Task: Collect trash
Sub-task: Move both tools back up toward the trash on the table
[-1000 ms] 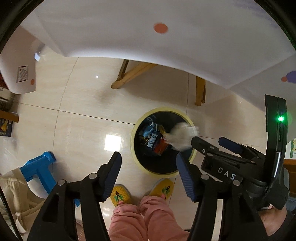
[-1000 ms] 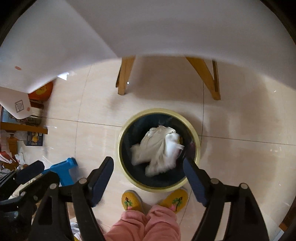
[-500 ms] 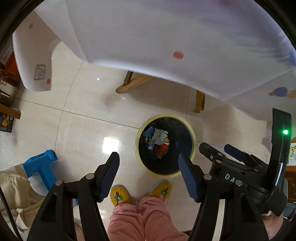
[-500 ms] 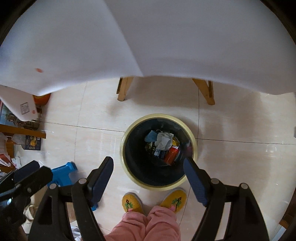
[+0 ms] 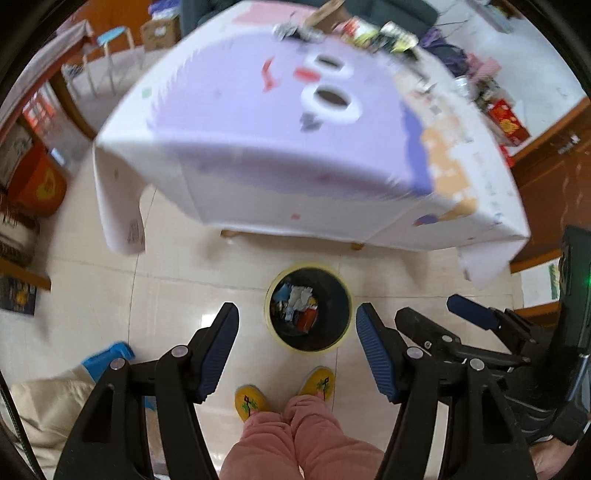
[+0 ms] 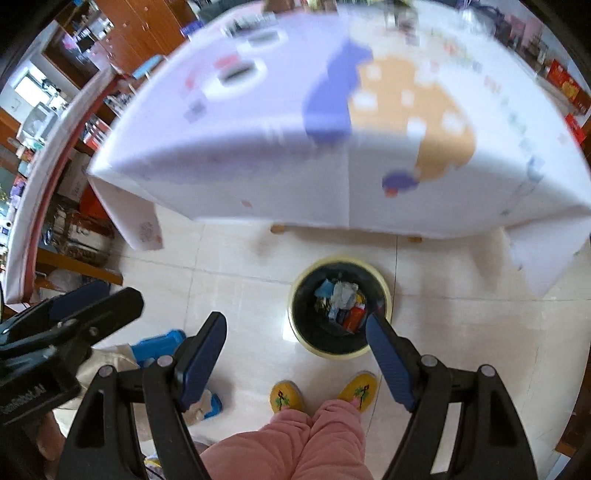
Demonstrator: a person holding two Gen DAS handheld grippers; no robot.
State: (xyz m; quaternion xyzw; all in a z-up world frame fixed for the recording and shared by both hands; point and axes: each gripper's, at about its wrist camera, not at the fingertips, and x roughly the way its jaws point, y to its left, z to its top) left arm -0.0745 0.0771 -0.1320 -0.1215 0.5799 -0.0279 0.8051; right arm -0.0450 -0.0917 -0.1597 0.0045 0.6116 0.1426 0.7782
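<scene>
I'm holding both the left gripper (image 5: 295,347) and right gripper (image 6: 295,354) with jaws spread and empty above the yellow-rimmed black bin (image 5: 308,306); remaining trash, seemingly blurred litter (image 5: 369,31), is lying ahead across the cloth-covered surface (image 5: 258,122).

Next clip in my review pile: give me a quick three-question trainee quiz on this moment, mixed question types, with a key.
1. True or false: the left gripper is shut on a piece of trash.
2. Where does the trash bin stand? A) on the table B) on the floor in front of the yellow slippers C) on the blue stool
3. Fill in: the crumpled white paper lies ____ the bin.

Key: 1 false, both the left and the right gripper are open and hold nothing; 2 B; 3 inside.
</scene>
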